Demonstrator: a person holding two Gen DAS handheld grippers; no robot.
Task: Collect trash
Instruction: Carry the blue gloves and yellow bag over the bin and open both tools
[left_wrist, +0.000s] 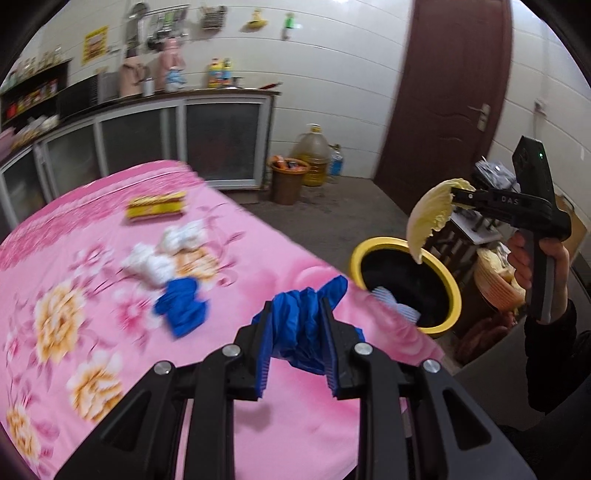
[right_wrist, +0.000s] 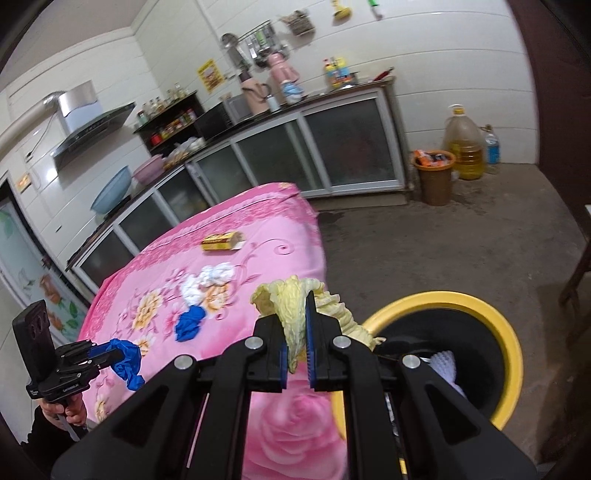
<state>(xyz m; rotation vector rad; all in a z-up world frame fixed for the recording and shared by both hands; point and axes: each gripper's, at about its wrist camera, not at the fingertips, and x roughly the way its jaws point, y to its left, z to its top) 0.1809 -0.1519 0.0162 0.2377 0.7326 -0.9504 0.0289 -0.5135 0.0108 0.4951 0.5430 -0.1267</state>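
Note:
My left gripper (left_wrist: 297, 314) is shut on a crumpled blue bag (left_wrist: 308, 317) above the pink flowered tablecloth (left_wrist: 92, 369), near its right edge. My right gripper (right_wrist: 295, 317) is shut on a pale yellow cabbage leaf (right_wrist: 291, 299) and holds it above the rim of the yellow-rimmed black trash bin (right_wrist: 513, 347). The leaf (left_wrist: 430, 218) hangs over the bin (left_wrist: 452, 284) in the left wrist view. On the table lie a second blue bag (left_wrist: 183, 310), white crumpled tissues (left_wrist: 162, 254) and a yellow box (left_wrist: 155, 206). Pale trash (right_wrist: 443, 363) lies in the bin.
Kitchen cabinets (left_wrist: 218, 144) line the far wall. A brown waste basket (left_wrist: 288, 181) and an oil jug (left_wrist: 314, 155) stand by the brown door (left_wrist: 450, 92). A stool and baskets (left_wrist: 495, 280) stand right of the bin.

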